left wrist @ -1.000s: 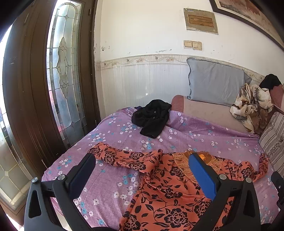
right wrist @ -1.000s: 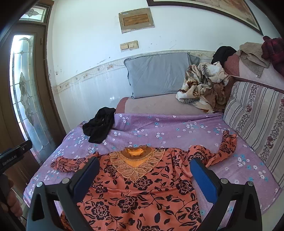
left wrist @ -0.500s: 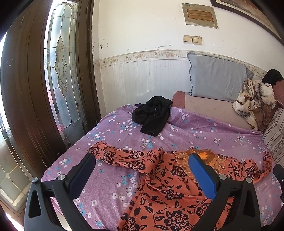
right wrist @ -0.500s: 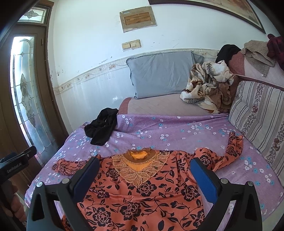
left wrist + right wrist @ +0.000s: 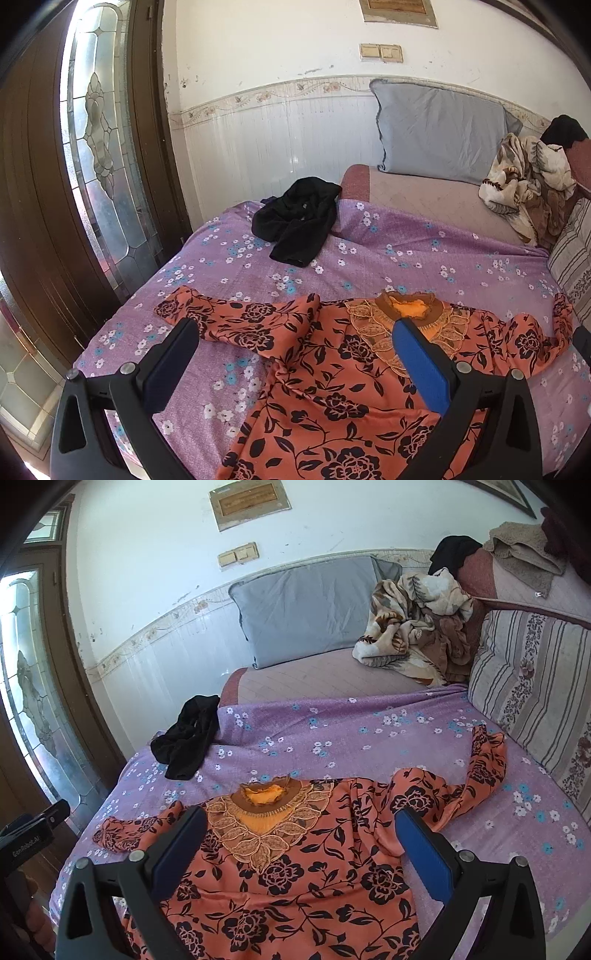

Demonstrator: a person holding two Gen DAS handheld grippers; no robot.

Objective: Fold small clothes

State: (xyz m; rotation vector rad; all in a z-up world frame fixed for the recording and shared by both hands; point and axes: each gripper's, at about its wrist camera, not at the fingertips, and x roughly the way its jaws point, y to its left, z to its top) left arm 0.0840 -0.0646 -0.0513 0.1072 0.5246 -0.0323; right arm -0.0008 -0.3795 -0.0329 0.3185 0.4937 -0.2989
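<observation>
Left jaws [image 5: 295, 354]: mine, spread wide apart, nothing between them; they hang above the near left part of the bed.
Right jaws [image 5: 301, 836]: also mine, spread wide and empty, above the middle of the dress.
Dress [image 5: 343, 384]: orange with black flowers, lying flat and face up on the bed, spread out under and ahead of both pairs of jaws, touched by neither.
Collar [image 5: 267, 805]: lace trim with a yellow-orange lining, just ahead of my right jaws and between their tips; in the left view it sits just beyond my right-hand finger.
Left sleeve [image 5: 229, 314]: stretched out sideways, ending just ahead of my left jaws' left finger.
Right sleeve [image 5: 476, 771]: bent upward, well to the right of and beyond my right jaws.
Bed [image 5: 369, 738]: covered by a purple sheet with small flowers.
Black garment [image 5: 299, 219]: crumpled at the far edge of the sheet, well ahead of my left jaws.
Grey pillow [image 5: 306, 609]: leaning on the wall, far ahead.
Blanket [image 5: 417, 624]: bunched in the far right corner.
</observation>
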